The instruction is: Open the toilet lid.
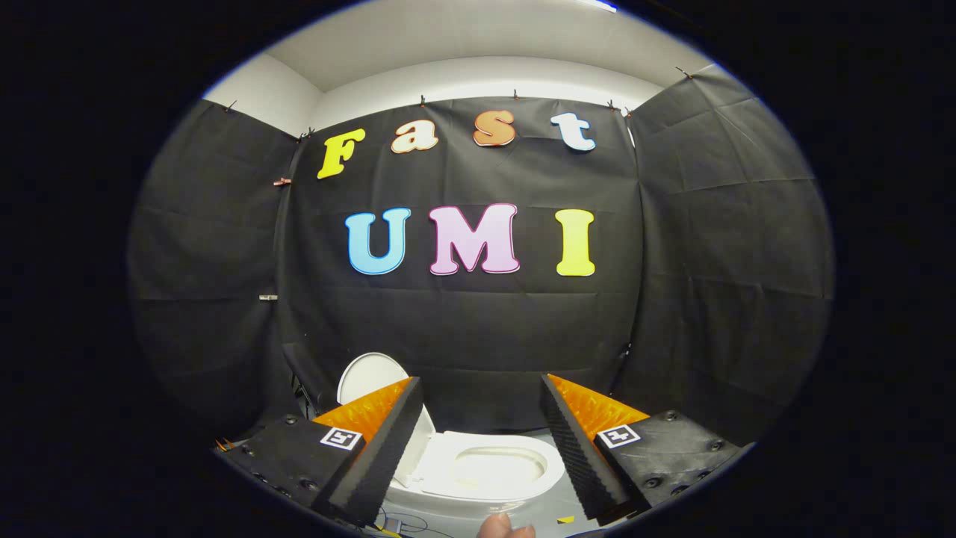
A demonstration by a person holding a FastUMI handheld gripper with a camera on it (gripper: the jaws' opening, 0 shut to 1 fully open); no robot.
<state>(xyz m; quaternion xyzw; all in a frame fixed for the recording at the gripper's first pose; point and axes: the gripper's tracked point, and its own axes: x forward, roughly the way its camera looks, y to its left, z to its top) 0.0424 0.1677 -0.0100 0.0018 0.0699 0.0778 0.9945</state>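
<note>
White toilet (489, 471) just beyond the fingers, seen through the gap between them, bowl oval and glossy. Lid (371, 377) already raised, standing near upright at the bowl's left, partly hidden behind the left finger (388, 441). Gripper (482, 448) spread wide, holding nothing, touching nothing. Fingers black with ribbed foam pads inside, orange backing, small square markers on top. Fingertip of a hand (504, 527) at the bottom between them. Thin cables (396, 523) on the pale grey floor (538, 515) near the bowl's base. Creased black cloth wall (478, 336) behind and to both sides, white ceiling (463, 37) above.
</note>
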